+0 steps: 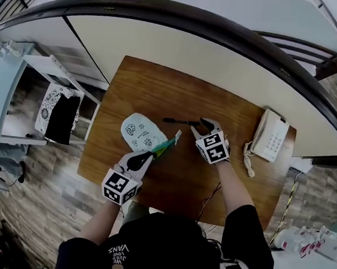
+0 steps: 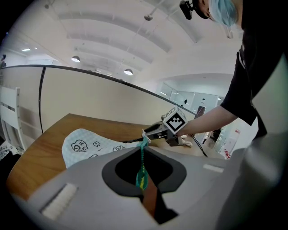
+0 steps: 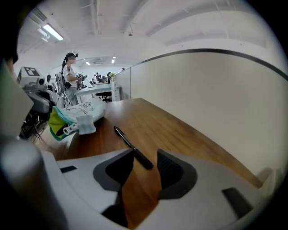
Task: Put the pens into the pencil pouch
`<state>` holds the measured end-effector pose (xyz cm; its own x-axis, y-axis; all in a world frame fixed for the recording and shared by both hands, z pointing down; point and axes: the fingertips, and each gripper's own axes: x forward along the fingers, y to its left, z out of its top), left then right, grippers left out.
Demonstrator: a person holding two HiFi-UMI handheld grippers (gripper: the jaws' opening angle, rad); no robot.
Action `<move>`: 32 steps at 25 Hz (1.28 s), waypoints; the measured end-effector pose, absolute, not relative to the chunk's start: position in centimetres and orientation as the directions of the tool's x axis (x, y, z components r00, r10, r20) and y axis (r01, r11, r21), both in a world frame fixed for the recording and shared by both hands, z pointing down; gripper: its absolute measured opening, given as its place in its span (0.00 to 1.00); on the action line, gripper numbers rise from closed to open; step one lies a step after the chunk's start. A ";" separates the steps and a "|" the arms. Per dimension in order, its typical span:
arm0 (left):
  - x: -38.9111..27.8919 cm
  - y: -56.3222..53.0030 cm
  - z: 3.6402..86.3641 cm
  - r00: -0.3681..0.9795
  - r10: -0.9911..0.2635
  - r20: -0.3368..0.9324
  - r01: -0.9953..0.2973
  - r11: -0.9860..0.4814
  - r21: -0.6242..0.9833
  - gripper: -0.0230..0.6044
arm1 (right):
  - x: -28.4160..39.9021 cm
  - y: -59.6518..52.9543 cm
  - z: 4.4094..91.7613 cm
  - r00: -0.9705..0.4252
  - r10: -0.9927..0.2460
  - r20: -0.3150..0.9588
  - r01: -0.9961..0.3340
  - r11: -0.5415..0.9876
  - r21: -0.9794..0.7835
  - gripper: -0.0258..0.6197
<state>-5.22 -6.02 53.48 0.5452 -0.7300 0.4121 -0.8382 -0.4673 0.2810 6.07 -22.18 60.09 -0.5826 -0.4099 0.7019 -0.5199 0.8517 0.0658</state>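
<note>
A pale mint pencil pouch (image 1: 137, 131) printed with doodles lies on the wooden table (image 1: 160, 90). My left gripper (image 1: 148, 154) is shut on the green zip edge (image 2: 142, 173) of the pouch (image 2: 85, 143) and holds its mouth up towards the right. A black pen (image 1: 181, 121) lies flat beyond the pouch. My right gripper (image 1: 199, 126) stands open at the pen's right end. In the right gripper view the near end of the pen (image 3: 131, 146) lies between the spread jaws of that gripper (image 3: 145, 162), untouched by the pads, with the pouch's mouth (image 3: 67, 119) to its left.
A white telephone (image 1: 271, 135) with a coiled cord sits at the table's right end. A curved partition wall (image 1: 221, 54) runs behind the table. Left of the table stands a white shelf with a black-and-white bag (image 1: 58, 113). A cable (image 1: 210, 195) hangs off the near edge.
</note>
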 end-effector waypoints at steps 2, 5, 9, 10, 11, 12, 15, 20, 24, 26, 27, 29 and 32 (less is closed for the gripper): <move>-5.4 -6.1 53.5 0.535 -0.738 0.412 -0.845 -0.459 0.275 0.08 | 5.6 -22.5 60.6 -0.597 -0.383 0.705 -0.502 0.864 0.044 0.25; -5.6 -6.1 53.6 0.519 -0.749 0.412 -0.854 -0.433 0.289 0.08 | 5.3 -22.4 61.5 -0.606 -0.351 0.714 -0.482 0.876 0.022 0.26; -6.1 -6.0 53.8 0.508 -0.755 0.415 -0.860 -0.420 0.288 0.08 | 5.1 -22.2 62.4 -0.616 -0.323 0.718 -0.463 0.887 0.001 0.26; -6.2 -5.9 53.8 0.506 -0.756 0.416 -0.861 -0.417 0.290 0.08 | 5.1 -22.2 62.4 -0.621 -0.318 0.716 -0.458 0.889 -0.003 0.26; -6.4 -5.9 53.9 0.504 -0.756 0.417 -0.862 -0.415 0.291 0.08 | 5.0 -22.1 62.4 -0.625 -0.313 0.716 -0.450 0.893 -0.003 0.26; -6.5 -5.8 53.9 0.503 -0.756 0.419 -0.863 -0.412 0.293 0.08 | 4.8 -21.9 62.4 -0.626 -0.307 0.717 -0.441 0.898 0.000 0.24; -6.5 -5.7 54.0 0.501 -0.756 0.421 -0.864 -0.402 0.304 0.08 | 4.7 -21.2 62.5 -0.614 -0.299 0.731 -0.434 0.901 0.004 0.17; -6.6 -5.7 53.7 0.508 -0.752 0.420 -0.859 -0.412 0.302 0.08 | 5.1 -19.7 62.5 -0.596 -0.308 0.742 -0.469 0.883 -0.011 0.14; -6.7 -5.6 53.4 0.518 -0.743 0.424 -0.854 -0.427 0.296 0.08 | 5.8 -18.0 62.1 -0.601 -0.333 0.727 -0.531 0.846 -0.051 0.14; -6.7 -5.7 53.3 0.524 -0.739 0.424 -0.851 -0.435 0.295 0.08 | 6.1 -16.9 61.6 -0.603 -0.349 0.718 -0.555 0.829 -0.064 0.14; -6.7 -5.7 53.2 0.527 -0.737 0.423 -0.849 -0.439 0.293 0.08 | 6.2 -16.3 61.3 -0.603 -0.357 0.713 -0.568 0.820 -0.070 0.14; -6.7 -5.8 53.1 0.535 -0.733 0.419 -0.845 -0.450 0.291 0.08 | 6.5 -14.9 60.8 -0.602 -0.371 0.707 -0.591 0.802 -0.082 0.14; -6.6 -6.0 53.1 0.551 -0.725 0.413 -0.834 -0.466 0.295 0.08 | 7.1 -12.6 60.0 -0.594 -0.392 0.703 -0.620 0.779 -0.090 0.14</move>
